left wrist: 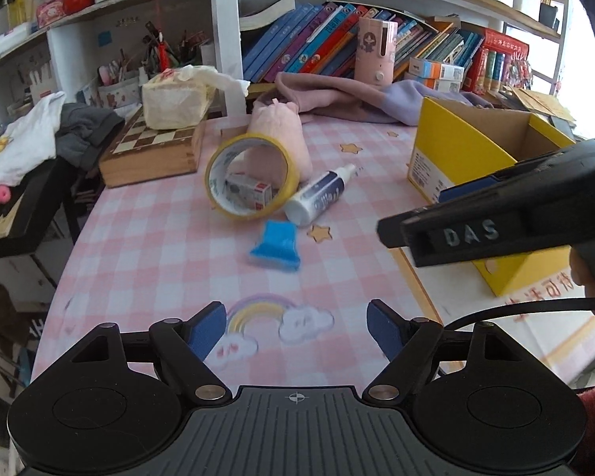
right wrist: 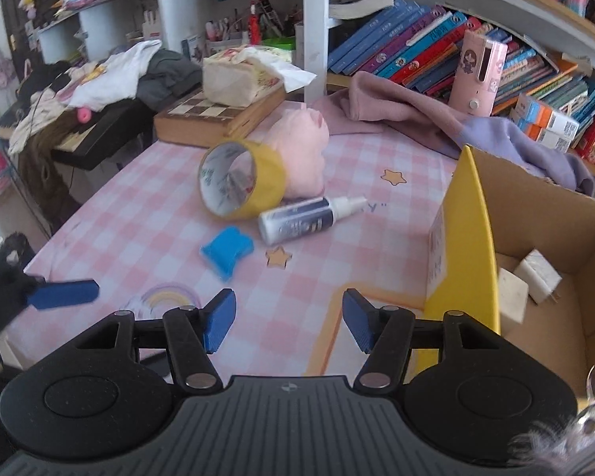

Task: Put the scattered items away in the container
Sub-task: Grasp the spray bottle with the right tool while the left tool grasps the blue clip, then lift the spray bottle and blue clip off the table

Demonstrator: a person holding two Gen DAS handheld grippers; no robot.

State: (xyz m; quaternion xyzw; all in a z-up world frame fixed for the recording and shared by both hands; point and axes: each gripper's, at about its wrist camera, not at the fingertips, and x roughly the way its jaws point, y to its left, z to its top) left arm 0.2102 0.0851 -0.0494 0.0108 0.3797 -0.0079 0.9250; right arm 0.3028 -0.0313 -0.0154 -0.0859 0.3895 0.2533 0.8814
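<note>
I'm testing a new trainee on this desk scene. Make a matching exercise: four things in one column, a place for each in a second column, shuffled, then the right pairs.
Things
1. white charger
2. small box
3. tissue pack
4. blue block

Places
A. on the chessboard box
B. inside the yellow carton
C. inside the ring of the tape roll
D. alone on the checked tablecloth, in front of the spray bottle

Pairs: 1-B, 2-C, 3-A, 4-D
</note>
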